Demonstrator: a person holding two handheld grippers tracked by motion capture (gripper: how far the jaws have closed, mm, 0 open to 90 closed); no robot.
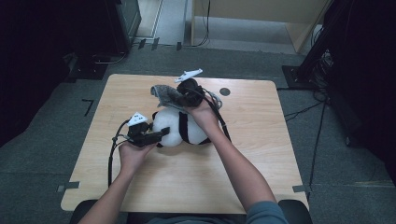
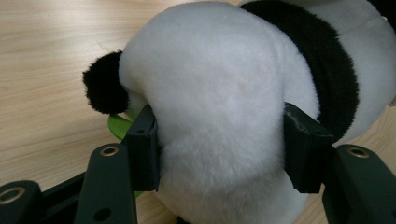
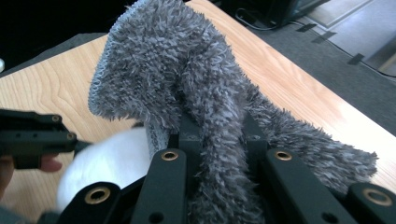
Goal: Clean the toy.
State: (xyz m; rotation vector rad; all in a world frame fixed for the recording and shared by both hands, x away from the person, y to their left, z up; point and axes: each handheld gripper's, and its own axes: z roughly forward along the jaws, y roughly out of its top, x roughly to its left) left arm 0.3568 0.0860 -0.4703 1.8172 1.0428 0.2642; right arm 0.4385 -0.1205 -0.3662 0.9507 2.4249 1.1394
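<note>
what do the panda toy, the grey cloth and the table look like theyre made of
Panda toy: soft plush, short dense white and black pile that dents between the left gripper's fingers.
Grey cloth: likely microfibre or terry, shaggy looped fibres, limp folds.
Table: pale wood or wood-look laminate, visible grain, smooth matte top.

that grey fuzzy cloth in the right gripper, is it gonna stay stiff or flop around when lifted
Probably floppy: the grey cloth folds over and droops on both sides of the right gripper, whose jaws pinch it. It looks light, since a small pinch holds it above the table. Its shaggy pile should resist slipping, though loose ends may drag across the panda plush.
</note>
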